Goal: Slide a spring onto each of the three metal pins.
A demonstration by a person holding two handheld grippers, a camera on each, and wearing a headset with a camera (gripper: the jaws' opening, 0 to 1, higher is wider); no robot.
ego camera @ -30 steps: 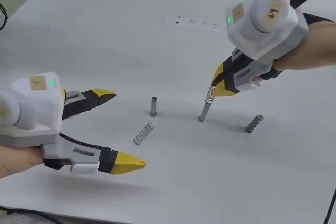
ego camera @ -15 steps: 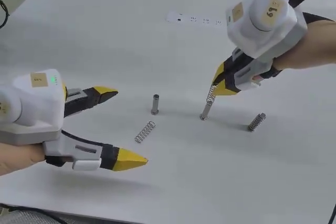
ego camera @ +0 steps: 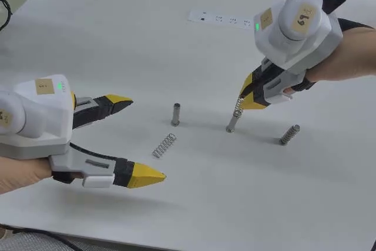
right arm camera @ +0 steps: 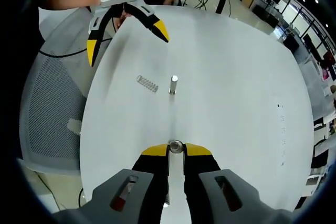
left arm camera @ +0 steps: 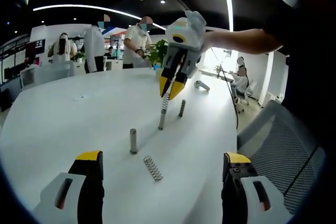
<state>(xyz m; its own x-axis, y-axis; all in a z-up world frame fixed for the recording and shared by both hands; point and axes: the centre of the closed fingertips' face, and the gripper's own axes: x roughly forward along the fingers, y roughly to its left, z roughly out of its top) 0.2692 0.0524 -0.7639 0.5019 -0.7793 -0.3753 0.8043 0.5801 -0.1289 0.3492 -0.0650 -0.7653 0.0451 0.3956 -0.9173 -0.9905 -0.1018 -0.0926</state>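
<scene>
White table (ego camera: 176, 39): right gripper (ego camera: 242, 101) pinches a spring (ego camera: 238, 107) atop a pin (ego camera: 232, 124); left gripper (ego camera: 147, 139) gapes. Likely light, squashy: grip mid-length, gently.

Three pins, three springs
Bare pin (ego camera: 175, 114) stood upright, loose spring (ego camera: 164, 146) lay nearby; middle spring (ego camera: 238, 107) capped tilted middle pin (ego camera: 232, 124); third pin (ego camera: 289, 134) wore its spring.
</scene>
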